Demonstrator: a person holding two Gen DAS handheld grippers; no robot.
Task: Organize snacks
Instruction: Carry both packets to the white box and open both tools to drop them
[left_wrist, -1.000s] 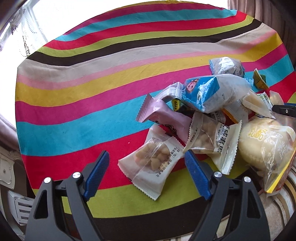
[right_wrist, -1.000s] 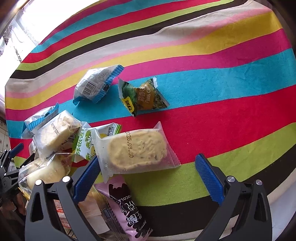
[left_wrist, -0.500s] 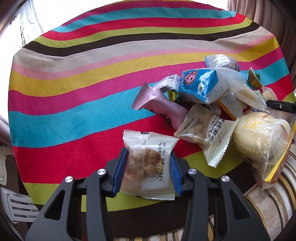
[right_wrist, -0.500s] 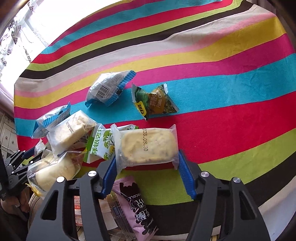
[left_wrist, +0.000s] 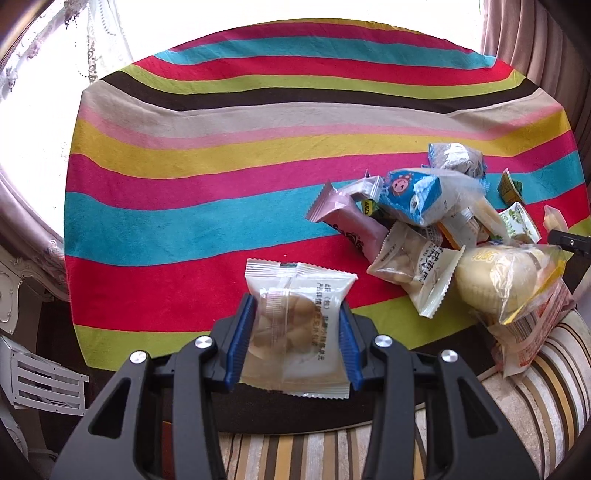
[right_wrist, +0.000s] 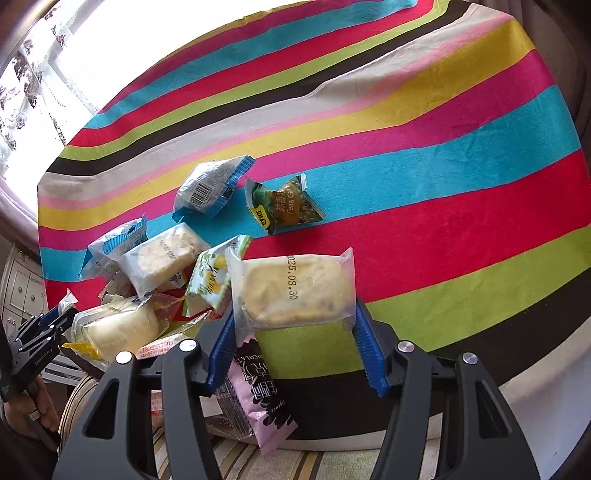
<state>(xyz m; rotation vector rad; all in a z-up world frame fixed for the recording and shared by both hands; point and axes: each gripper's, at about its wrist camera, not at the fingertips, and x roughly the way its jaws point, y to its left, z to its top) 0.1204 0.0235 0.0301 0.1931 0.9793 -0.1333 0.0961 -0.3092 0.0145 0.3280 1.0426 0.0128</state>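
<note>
Blue pads of the left gripper (left_wrist: 293, 341) now press on both sides of a clear packet of pale round snacks (left_wrist: 297, 325); a second ago this packet was lying flat on the red stripe between wide jaws. The jaws have just been closing, and the packet now stands off the striped tabletop (left_wrist: 221, 155), apart from the pile of snacks (left_wrist: 443, 229) on the right. The right gripper (right_wrist: 295, 347) does the same: its jaws have just been closing on a clear-wrapped biscuit cake (right_wrist: 295, 288), which is now gripped by its two ends and lifted above the green stripe. A pink chocolate packet (right_wrist: 264, 402) lies below it, near the tabletop edge. Both picks seem to have succeeded, so the sorting can probably go on to placing. No clear destination for the two packets is visible yet.
</note>
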